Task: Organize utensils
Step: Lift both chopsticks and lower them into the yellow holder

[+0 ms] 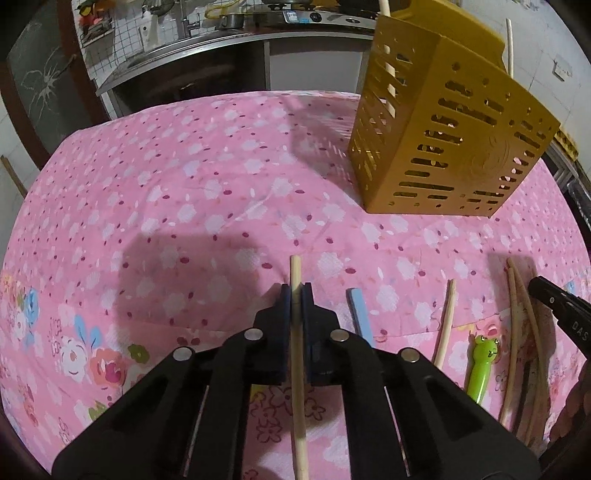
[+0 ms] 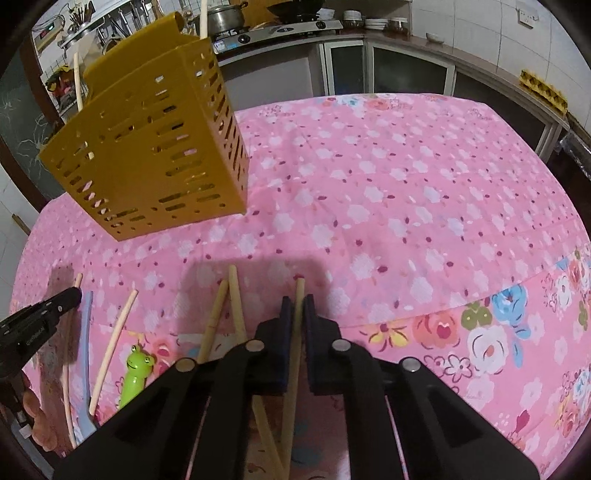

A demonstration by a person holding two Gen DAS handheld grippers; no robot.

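My left gripper [image 1: 295, 292] is shut on a pale wooden chopstick [image 1: 299, 406], whose tip sticks out past the pads over the pink floral cloth [image 1: 184, 192]. My right gripper [image 2: 297, 302] is likewise shut on a second chopstick [image 2: 300, 286]. A yellow slotted utensil holder [image 1: 443, 140] [image 2: 147, 147] stands further back with two chopsticks [image 1: 386, 48] upright inside. Between the two grippers lie a blue utensil [image 1: 360, 314], a loose chopstick [image 1: 445, 325], a green frog-headed utensil [image 1: 482, 365] [image 2: 136, 373] and a chopstick pair [image 1: 517, 332] [image 2: 236, 306].
One of my right gripper's fingers [image 1: 554, 299] shows at the right edge of the left wrist view. One of my left gripper's fingers [image 2: 55, 306] shows at the left edge of the right wrist view. A kitchen counter with a stove [image 2: 280, 26] and sink [image 1: 184, 33] runs behind the table.
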